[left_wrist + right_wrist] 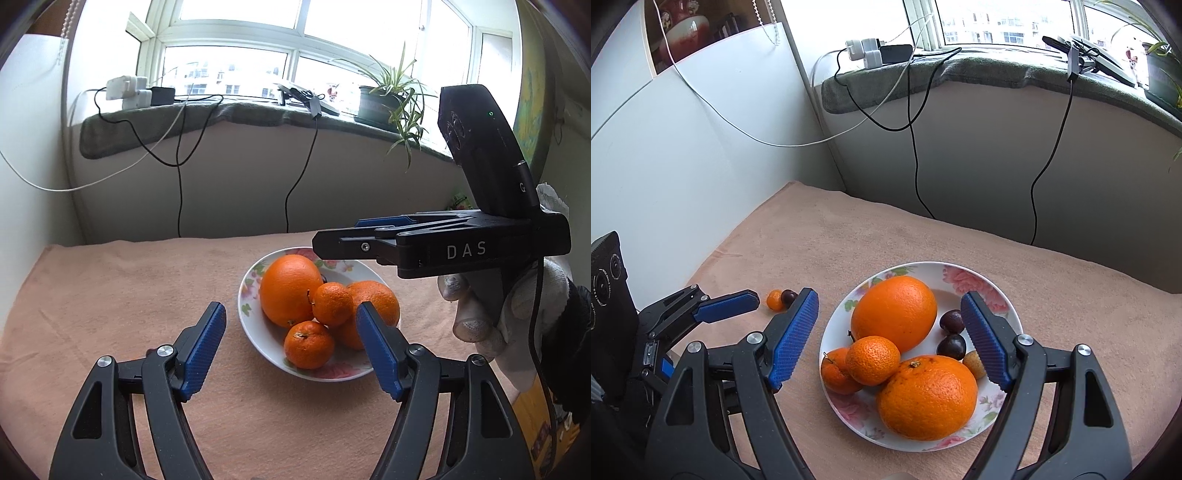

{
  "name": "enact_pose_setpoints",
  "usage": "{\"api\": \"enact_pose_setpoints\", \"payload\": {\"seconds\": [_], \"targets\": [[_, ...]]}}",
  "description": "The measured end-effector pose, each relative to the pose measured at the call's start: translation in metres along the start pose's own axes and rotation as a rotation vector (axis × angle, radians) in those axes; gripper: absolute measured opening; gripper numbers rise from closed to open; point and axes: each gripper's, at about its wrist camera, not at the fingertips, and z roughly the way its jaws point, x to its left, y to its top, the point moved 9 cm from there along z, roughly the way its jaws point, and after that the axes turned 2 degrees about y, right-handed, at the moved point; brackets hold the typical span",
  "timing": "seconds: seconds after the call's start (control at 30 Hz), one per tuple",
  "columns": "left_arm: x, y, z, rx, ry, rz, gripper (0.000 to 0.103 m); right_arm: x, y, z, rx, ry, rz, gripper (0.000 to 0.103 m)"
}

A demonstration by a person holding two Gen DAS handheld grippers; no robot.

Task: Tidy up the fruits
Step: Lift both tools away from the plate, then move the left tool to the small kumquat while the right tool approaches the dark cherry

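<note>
The right gripper (890, 332) hung above a flowered plate (964, 271), its blue-padded fingers (792, 334) spread wide and holding nothing. Nearest its camera on the plate lay a large orange (927, 397), with two mandarins (872, 360) touching each other just to its left. Behind them sat a bigger orange (894, 314), and along the plate's right side two dark round fruits (951, 319) and a small tan fruit (975, 363) lay close together beneath the right finger.

The left gripper (291, 328) faced the same plate (247, 314) from the near edge of the peach-coloured cloth (122, 295) that covered the surface, its fingers likewise wide apart and empty. From that side a mandarin (309, 344) lay closest, with a second one (332, 302) resting against both oranges behind it. The right gripper (334, 243) reached in from the right above the plate's far rim, held in a white-gloved hand (491, 317).

Off the plate, toward the left edge of the cloth, a tiny orange fruit (774, 300) and a dark one (788, 297) sat touching, just beyond the left gripper (738, 301) tip.

Farther back, black cables (916, 166) hung down the wall below a grey-covered windowsill (236, 114), where white chargers (127, 90) and a potted plant (388, 99) stood before the window.
</note>
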Motion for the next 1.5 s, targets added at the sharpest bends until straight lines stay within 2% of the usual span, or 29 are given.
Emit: {"api": "enact_pose_setpoints", "payload": {"seconds": [0.4,0.8,0.9,1.03,1.17,1.3,1.5], "targets": [[0.049,-0.015,-0.01,0.006,0.065,-0.061,0.073,0.036,0.009,0.023,0.034,0.04,-0.068,0.082],[0.098,-0.043,-0.01,0.047,0.114,-0.132,0.073,0.076,0.008,0.062,0.113,0.104,-0.122,0.081],[0.104,-0.047,-0.007,0.062,0.112,-0.136,0.067,0.086,0.005,0.071,0.141,0.123,-0.139,0.072],[0.109,-0.053,-0.003,0.081,0.107,-0.139,0.058,0.097,-0.001,0.084,0.187,0.146,-0.153,0.07],[0.111,-0.056,0.004,0.103,0.094,-0.127,0.048,0.107,-0.011,0.099,0.252,0.178,-0.179,0.056],[0.114,-0.058,0.012,0.128,0.091,-0.115,0.042,0.112,-0.021,0.116,0.312,0.195,-0.182,0.053],[0.121,-0.061,0.023,0.162,0.091,-0.11,0.04,0.117,-0.026,0.134,0.369,0.208,-0.177,0.049]]}}
